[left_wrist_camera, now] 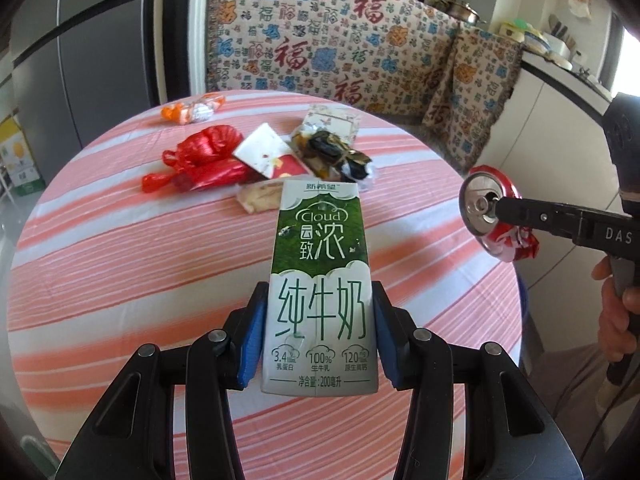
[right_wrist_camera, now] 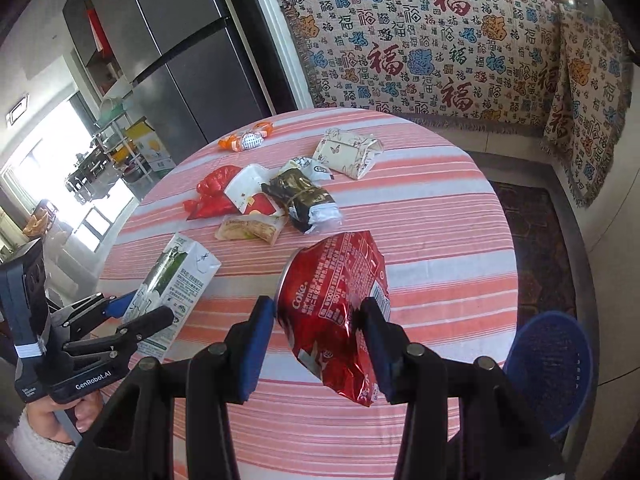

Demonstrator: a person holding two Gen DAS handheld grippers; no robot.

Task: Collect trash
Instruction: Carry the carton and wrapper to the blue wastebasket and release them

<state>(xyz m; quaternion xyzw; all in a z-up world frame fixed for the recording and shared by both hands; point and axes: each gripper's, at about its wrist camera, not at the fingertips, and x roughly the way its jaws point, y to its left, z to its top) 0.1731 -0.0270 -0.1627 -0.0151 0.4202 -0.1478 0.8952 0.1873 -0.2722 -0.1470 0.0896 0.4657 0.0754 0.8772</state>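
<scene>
The milk carton (left_wrist_camera: 319,288) stands upright between the blue pads of the left gripper (left_wrist_camera: 319,340), which is clenched on its lower half, lifted over the near part of the round striped table (left_wrist_camera: 120,248). The crushed red Coke can (right_wrist_camera: 334,320) is pinched at its dented middle by the right gripper (right_wrist_camera: 320,344), jaws closed on it, tilted with its top toward 11 o'clock; in the left view it hangs past the table's rim at 3 o'clock.

Toward 12 o'clock from both held items lies the remaining litter near the table's centre: a red plastic bag (left_wrist_camera: 200,160), a white-and-red wrapper (left_wrist_camera: 266,154), a dark crumpled packet (right_wrist_camera: 304,200), a pale snack wrapper (right_wrist_camera: 252,230), a butterfly-print box (right_wrist_camera: 350,152) and an orange-ended candy wrapper (right_wrist_camera: 248,140) close to the far edge. Bare striped cloth lies between the pile and the near rim.

A blue mesh basket (right_wrist_camera: 552,368) sits below the table's edge at 4 o'clock of the right view.
</scene>
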